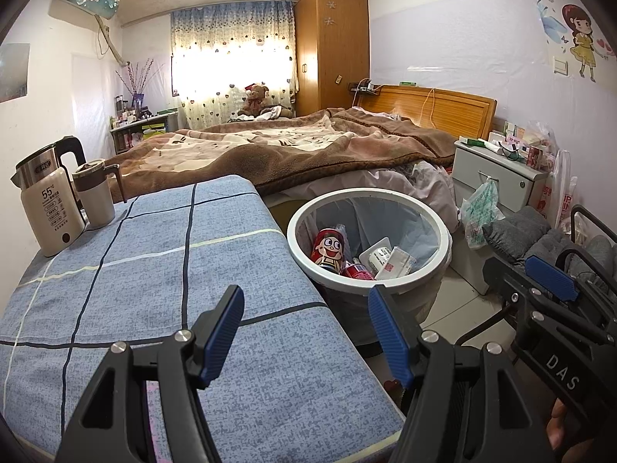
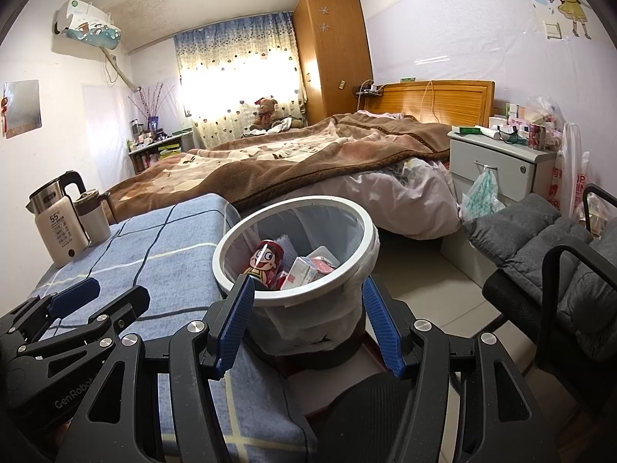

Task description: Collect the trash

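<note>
A round white trash bin [image 1: 443, 239] with a clear liner stands on the floor beside the blue checked table [image 1: 154, 270]. It holds a red cartoon can [image 1: 327, 249], white cartons and wrappers [image 1: 389, 262]. My left gripper [image 1: 308, 337] is open and empty, over the table's near right edge, short of the bin. My right gripper [image 2: 306, 322] is open and empty, its fingers on either side of the bin's near wall [image 2: 308, 316]. The can [image 2: 264, 260] and wrappers [image 2: 308, 268] show inside the bin. Each gripper shows in the other's view: the right [image 1: 551, 281], the left [image 2: 77, 293].
A kettle [image 1: 46, 204] and a mug [image 1: 94, 196] stand at the table's far left corner. A bed with a brown blanket [image 1: 289, 146] lies behind. A grey nightstand [image 1: 497, 177] with a hanging bag and a grey cushioned chair [image 2: 559, 262] are on the right.
</note>
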A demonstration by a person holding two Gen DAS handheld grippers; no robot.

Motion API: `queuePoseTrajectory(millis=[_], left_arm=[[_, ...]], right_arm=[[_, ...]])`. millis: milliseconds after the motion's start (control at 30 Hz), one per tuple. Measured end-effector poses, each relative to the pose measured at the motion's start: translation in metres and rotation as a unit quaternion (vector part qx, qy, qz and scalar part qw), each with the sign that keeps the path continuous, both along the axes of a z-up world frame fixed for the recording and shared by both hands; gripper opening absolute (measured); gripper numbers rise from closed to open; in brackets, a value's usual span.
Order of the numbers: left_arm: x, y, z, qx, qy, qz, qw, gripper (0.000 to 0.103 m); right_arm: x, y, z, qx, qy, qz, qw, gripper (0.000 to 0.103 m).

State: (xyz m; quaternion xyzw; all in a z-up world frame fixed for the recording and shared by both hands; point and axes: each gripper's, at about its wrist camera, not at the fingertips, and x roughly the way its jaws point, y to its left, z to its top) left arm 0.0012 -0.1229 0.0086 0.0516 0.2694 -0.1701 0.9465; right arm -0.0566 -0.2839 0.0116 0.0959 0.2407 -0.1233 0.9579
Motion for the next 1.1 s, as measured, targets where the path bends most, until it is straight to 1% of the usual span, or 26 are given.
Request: queuePoseTrajectory(millis=[1100], left_arm=[[-0.0001, -0.0004, 0.0005, 0.001, 0.001, 0.000, 1.0000, 0.069]], right_arm=[[0.0010, 0.0032, 0.0000, 0.000, -0.001, 0.001, 1.000, 0.059]])
